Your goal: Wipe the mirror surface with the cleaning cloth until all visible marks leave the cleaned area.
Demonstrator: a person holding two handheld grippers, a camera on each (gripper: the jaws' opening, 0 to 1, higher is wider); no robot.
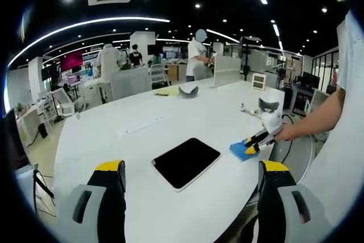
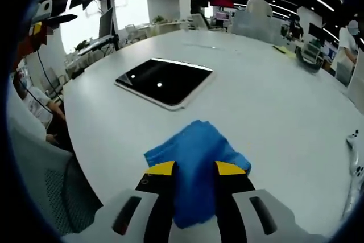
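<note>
The mirror [image 1: 186,161] is a dark rectangular slab with a white rim, lying flat on the white table [image 1: 142,135] just ahead of my left gripper [image 1: 192,169]. That gripper hovers open, with nothing between its yellow-tipped jaws. The blue cleaning cloth [image 1: 240,151] lies to the mirror's right, near the table edge. My right gripper [image 1: 259,140] reaches it from the right, held by a person's arm. In the right gripper view the cloth [image 2: 193,152] is bunched between the jaws of my right gripper [image 2: 195,168], which is shut on it. The mirror [image 2: 165,81] lies beyond, apart from the cloth.
A white gadget [image 1: 267,112] with a cable and a grey object [image 1: 189,90] sit farther back on the table. A white item [image 2: 355,157] lies at the right. A mesh chair [image 2: 40,180] stands by the near table edge. People stand at desks [image 1: 131,81] behind.
</note>
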